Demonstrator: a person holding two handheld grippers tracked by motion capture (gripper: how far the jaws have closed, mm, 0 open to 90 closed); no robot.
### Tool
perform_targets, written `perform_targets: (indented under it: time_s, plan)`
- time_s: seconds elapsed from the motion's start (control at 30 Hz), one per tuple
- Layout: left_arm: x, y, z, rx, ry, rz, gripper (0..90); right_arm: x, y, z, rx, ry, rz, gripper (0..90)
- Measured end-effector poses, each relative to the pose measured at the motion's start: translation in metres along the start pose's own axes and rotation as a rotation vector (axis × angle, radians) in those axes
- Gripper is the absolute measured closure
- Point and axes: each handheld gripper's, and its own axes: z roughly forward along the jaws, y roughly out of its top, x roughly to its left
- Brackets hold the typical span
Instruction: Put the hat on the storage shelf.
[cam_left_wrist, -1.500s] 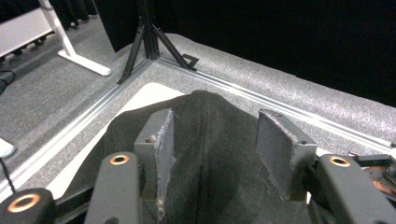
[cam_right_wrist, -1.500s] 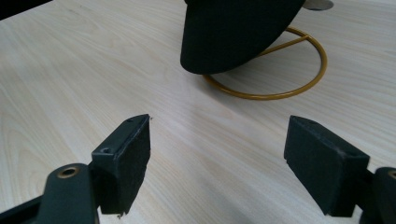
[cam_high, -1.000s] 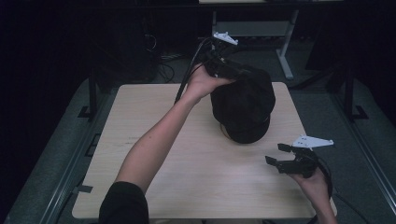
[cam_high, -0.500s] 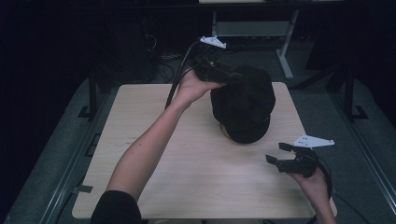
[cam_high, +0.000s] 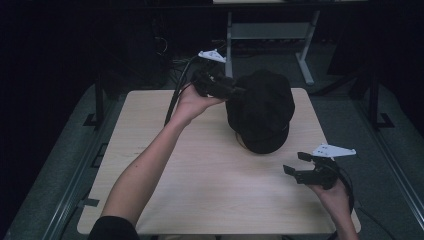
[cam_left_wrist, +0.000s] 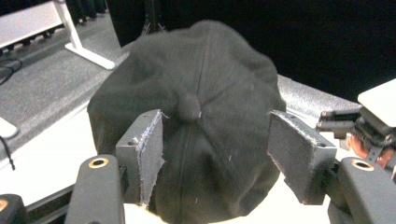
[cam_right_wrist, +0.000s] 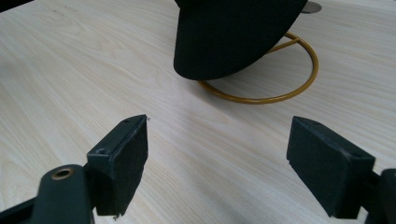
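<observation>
A black cap (cam_high: 262, 110) sits on a gold wire stand (cam_right_wrist: 280, 98) at the back right of the pale wooden table (cam_high: 200, 190). My left gripper (cam_high: 235, 92) is at the cap's back left edge, held level. In the left gripper view the cap's crown (cam_left_wrist: 205, 88) with its top button lies between and beyond the pads (cam_left_wrist: 149, 154). The pads stand clear of the cloth, and the jaws have just been opening. My right gripper (cam_high: 296, 164) hovers open near the table's front right, with nothing between its fingers (cam_right_wrist: 121, 154) and the cap's brim (cam_right_wrist: 233, 42) ahead of it.
A white desk frame (cam_high: 305, 60) and cables (cam_high: 175, 95) stand behind the table on the grey floor. The right hand with its gripper (cam_left_wrist: 355, 130) appears beyond the cap in the left gripper view. Bare tabletop (cam_right_wrist: 70, 70) spreads to the left and front.
The left hand has drawn its gripper leftward and a little lower, off the top of the cap to its back left edge. The cap and the right gripper have stayed put.
</observation>
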Motion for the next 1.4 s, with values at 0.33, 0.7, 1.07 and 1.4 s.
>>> perform_targets:
  time_s: [0.33, 0.7, 1.07, 1.4]
  plan:
    - [0.005, -0.033, -0.024, -0.009, 0.023, -0.048, 34.7, 0.008, 0.001, 0.002, 0.011, 0.014, -0.014, 20.1]
    - [0.004, -0.066, -0.043, -0.007, 0.034, -0.071, 33.6, 0.008, 0.003, 0.001, -0.001, -0.012, -0.014, 20.2]
    - [0.003, -0.096, -0.061, -0.013, 0.039, -0.092, 33.1, 0.007, 0.002, 0.001, 0.005, -0.017, -0.004, 20.5]
    - [0.004, -0.123, -0.076, -0.028, 0.043, -0.130, 32.2, 0.010, 0.005, 0.003, 0.018, -0.018, -0.022, 20.9]
